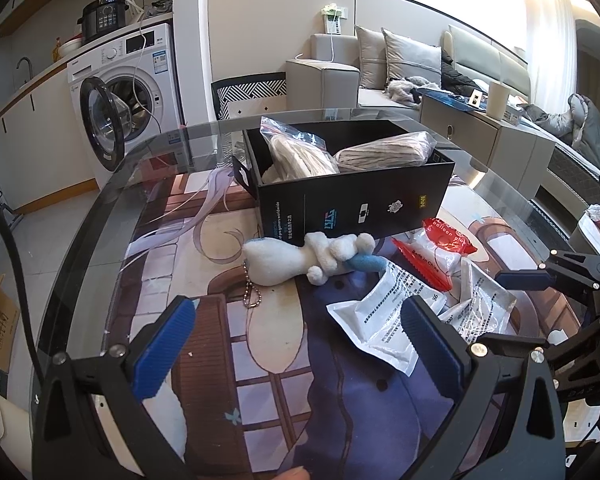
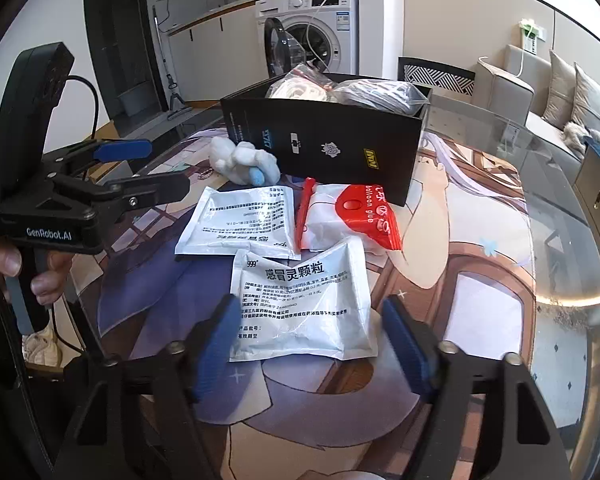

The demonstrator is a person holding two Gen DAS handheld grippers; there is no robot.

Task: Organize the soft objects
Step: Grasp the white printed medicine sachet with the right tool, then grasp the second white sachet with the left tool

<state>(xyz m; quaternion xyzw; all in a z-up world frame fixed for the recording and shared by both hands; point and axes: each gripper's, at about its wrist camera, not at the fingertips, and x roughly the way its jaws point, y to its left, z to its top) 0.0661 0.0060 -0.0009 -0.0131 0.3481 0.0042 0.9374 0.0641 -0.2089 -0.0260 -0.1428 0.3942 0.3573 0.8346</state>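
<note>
My right gripper (image 2: 310, 344) is open over a white medicine sachet (image 2: 300, 304) that lies flat on the table between its blue fingers (image 2: 216, 340); the pads do not press it. A second sachet (image 2: 240, 220) and a red-and-white balloon glue bag (image 2: 352, 220) lie just beyond. A white plush toy (image 1: 312, 256) with a blue part and a bead chain lies against the black box (image 1: 352, 200). The box holds two clear bags of pale yarn (image 1: 300, 152). My left gripper (image 1: 300, 344) is open above the mat with nothing between its fingers, near that second sachet (image 1: 384, 312).
The round glass table (image 1: 112, 184) has a printed mat under it and drops off at its curved edge. A washing machine (image 1: 128, 92) with its door open stands behind, a sofa (image 1: 400, 64) to the right. The other gripper (image 1: 512, 308) sits at the right edge.
</note>
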